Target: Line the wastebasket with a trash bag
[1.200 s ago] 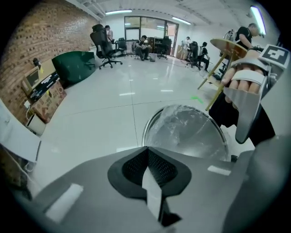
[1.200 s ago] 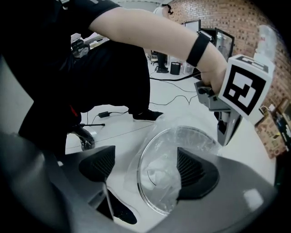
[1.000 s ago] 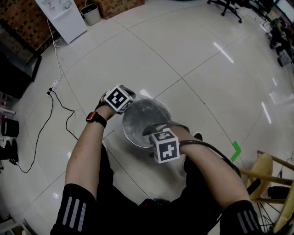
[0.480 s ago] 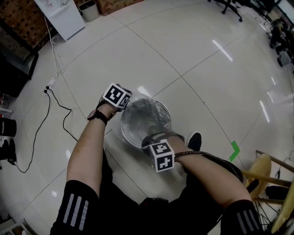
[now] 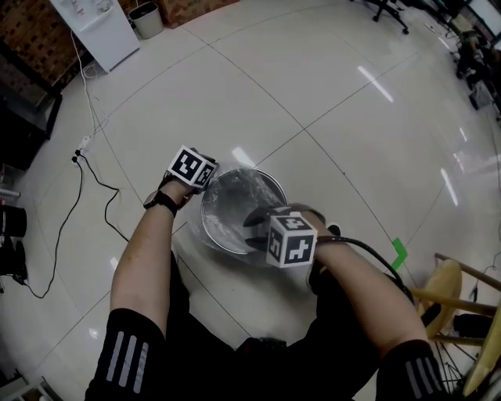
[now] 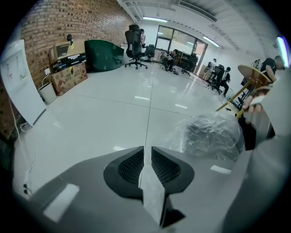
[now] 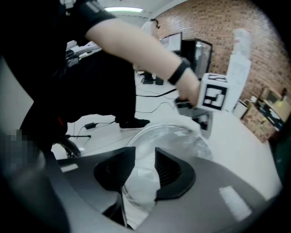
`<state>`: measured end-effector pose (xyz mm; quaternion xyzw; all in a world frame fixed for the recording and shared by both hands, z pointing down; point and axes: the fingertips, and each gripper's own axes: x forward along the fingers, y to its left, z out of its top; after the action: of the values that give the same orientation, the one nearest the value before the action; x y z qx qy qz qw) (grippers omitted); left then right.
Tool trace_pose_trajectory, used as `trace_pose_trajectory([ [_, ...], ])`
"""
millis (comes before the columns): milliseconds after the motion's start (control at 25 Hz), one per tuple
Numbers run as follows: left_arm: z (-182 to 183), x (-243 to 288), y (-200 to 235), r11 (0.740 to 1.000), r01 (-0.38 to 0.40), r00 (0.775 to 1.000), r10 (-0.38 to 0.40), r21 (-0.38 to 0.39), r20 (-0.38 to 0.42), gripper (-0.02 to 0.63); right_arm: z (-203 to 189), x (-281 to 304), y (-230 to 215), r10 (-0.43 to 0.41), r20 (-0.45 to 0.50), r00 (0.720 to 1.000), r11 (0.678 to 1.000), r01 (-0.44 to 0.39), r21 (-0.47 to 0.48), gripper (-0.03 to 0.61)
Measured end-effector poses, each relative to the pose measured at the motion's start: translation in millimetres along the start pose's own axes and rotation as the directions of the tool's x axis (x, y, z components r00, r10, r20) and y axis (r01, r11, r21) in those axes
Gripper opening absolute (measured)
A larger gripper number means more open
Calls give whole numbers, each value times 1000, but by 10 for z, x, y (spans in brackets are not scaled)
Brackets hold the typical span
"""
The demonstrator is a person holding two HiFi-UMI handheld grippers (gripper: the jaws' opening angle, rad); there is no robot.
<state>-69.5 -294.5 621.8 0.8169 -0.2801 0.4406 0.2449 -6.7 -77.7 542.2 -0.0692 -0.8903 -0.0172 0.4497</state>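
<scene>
A round metal wastebasket (image 5: pixel 267 183) stands on the floor, lined with a clear trash bag (image 5: pixel 233 210). My left gripper (image 5: pixel 206 186) is at its left rim. In the left gripper view its jaws (image 6: pixel 148 157) are opening, a narrow gap apart, with a strip of bag film still between them. The bagged basket (image 6: pixel 213 132) lies to their right. My right gripper (image 5: pixel 257 225) is at the near rim. Its jaws (image 7: pixel 144 168) are opening slightly, and bunched bag film at the rim (image 7: pixel 159 129) still fills the gap. The left gripper's marker cube (image 7: pixel 213 98) shows across the basket.
A cable and power strip (image 5: pixel 84 155) lie on the floor to the left. A white cabinet (image 5: pixel 94 27) and a small bin (image 5: pixel 145 19) stand far back. A wooden stool (image 5: pixel 452 291) and green tape (image 5: pixel 401 254) are at right. My shoe (image 5: pixel 333 233) is beside the basket.
My right gripper has moved up and to the right along the basket's near rim. My left gripper has shifted slightly left and lower at the left rim.
</scene>
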Motion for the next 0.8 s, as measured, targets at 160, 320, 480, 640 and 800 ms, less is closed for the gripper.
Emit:
trace_pose_trajectory([
  [160,17,-45,-29,1000,-4,1000,3,22,19,48,-129,-532,-662,-190,63,980,956,170,238,149],
  [320,-38,-67,-50,999,-5,1000,5,39,8,46,-543,-660,-959,-251,-2,968,861,224,457,155],
  [480,-54,-98,-79,999,-13,1000,13,46,8,46,-920,-424,-772,-126,-54,991,819,134,558,158],
  [640,-65,-117,-85,999,-15,1000,15,49,6,42,-1066,-283,-668,-78,-118,990,838,129,531,72],
  [800,-6,-153,-60,997,-35,999,33,65,26,32,-1115,-518,-880,-177,-147,973,816,228,530,6],
])
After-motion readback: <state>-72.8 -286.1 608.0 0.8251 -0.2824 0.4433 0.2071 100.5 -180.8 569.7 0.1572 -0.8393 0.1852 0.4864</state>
